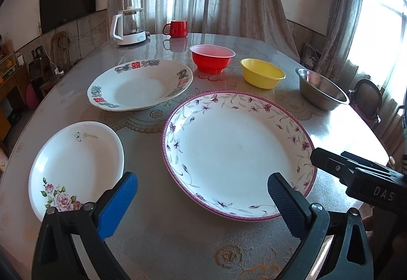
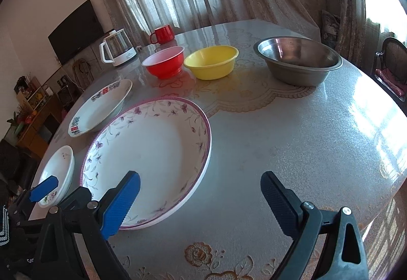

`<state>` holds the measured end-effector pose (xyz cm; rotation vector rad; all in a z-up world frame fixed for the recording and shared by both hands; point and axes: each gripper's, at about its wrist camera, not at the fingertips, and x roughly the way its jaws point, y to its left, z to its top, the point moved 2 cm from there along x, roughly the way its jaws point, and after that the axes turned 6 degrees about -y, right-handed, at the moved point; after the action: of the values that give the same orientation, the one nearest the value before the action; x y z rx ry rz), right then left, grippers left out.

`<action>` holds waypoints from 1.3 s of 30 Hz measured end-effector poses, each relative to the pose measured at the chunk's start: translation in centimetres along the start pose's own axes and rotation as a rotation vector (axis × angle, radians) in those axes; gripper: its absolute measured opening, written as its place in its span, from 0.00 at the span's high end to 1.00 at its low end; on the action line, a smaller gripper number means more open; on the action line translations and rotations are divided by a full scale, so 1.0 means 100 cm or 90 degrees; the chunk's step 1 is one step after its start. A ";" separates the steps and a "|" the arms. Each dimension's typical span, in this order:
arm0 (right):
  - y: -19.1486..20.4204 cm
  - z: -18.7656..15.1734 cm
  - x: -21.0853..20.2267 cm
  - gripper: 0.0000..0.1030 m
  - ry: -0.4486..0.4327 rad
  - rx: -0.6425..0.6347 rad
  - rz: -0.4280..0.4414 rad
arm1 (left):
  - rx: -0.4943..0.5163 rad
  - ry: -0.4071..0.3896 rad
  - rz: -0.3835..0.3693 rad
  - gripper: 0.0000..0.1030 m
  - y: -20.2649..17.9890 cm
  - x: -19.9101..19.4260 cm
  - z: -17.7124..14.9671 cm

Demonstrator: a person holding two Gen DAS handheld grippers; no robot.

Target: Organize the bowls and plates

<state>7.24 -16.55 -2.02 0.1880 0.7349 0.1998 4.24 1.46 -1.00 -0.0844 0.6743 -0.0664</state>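
A large purple-flowered plate [image 1: 236,152] [image 2: 150,155] lies at the table's near middle. A small rose plate [image 1: 76,165] [image 2: 58,173] lies to its left, and a deep plate with red characters [image 1: 140,84] [image 2: 101,107] lies behind them. Farther back stand a red bowl [image 1: 212,58] [image 2: 165,61], a yellow bowl [image 1: 262,72] [image 2: 211,61] and a steel bowl [image 1: 320,89] [image 2: 299,58]. My left gripper [image 1: 201,201] is open and empty, straddling the big plate's near left rim. My right gripper [image 2: 199,199] is open and empty over the big plate's right rim and bare table.
A glass kettle [image 1: 129,25] [image 2: 117,49] and a red mug [image 1: 176,28] [image 2: 162,34] stand at the table's far edge [image 1: 229,37]. A chair [image 1: 367,99] stands beyond the right side. Curtains and a wall television fill the background.
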 end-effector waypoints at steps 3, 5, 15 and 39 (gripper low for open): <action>-0.003 0.004 0.007 0.06 0.011 -0.001 0.009 | -0.022 0.012 -0.032 0.00 0.009 0.002 0.004; -0.009 0.007 0.011 0.13 0.025 0.011 0.024 | -0.022 0.004 -0.050 0.00 0.015 0.001 0.009; -0.025 0.013 0.041 0.66 0.070 0.019 0.032 | -0.024 0.029 -0.068 0.39 0.040 0.027 0.038; -0.008 0.031 0.067 0.89 0.088 -0.063 0.021 | 0.063 0.081 -0.005 0.77 0.034 0.085 0.047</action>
<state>14.29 -16.01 -4.29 0.0920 0.8568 0.2816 13.86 4.33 -2.95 0.0126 0.7960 -0.1139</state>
